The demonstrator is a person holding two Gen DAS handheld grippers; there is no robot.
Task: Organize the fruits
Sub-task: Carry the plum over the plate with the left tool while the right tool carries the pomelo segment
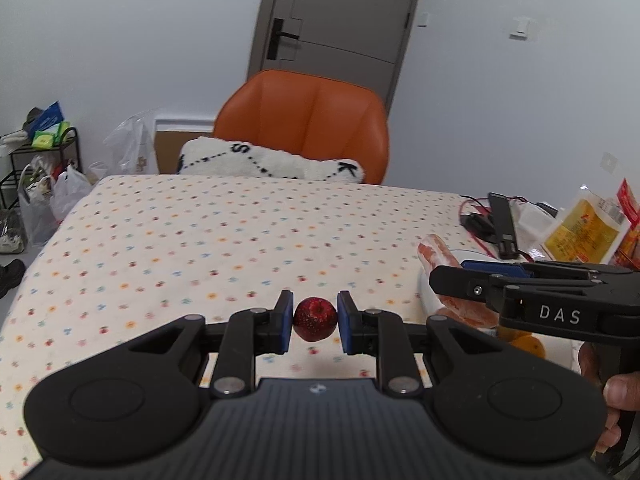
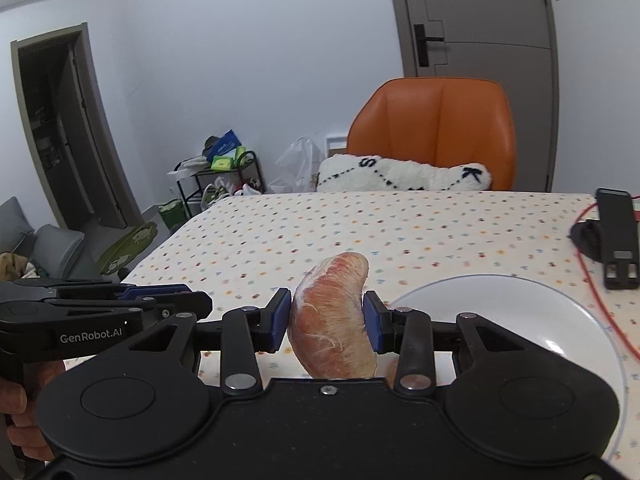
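Note:
A small dark red fruit (image 1: 315, 319) sits between the blue pads of my left gripper (image 1: 315, 322), which is shut on it above the dotted tablecloth (image 1: 200, 240). My right gripper (image 2: 327, 322) is shut on a peeled pink-orange citrus segment (image 2: 330, 320), held upright just left of a white plate (image 2: 560, 320). In the left wrist view the right gripper (image 1: 456, 280) comes in from the right with the segment (image 1: 438, 256) above the plate's rim (image 1: 425, 296); orange fruit (image 1: 528, 346) shows under it. The left gripper (image 2: 176, 300) appears at the left of the right wrist view.
An orange chair (image 1: 304, 120) with a white cushion (image 1: 272, 162) stands behind the table. A black stand (image 2: 616, 236) with red wires (image 2: 592, 280) and yellow snack packets (image 1: 584, 228) lie at the right. Bags and a rack (image 1: 44, 168) stand on the floor at left.

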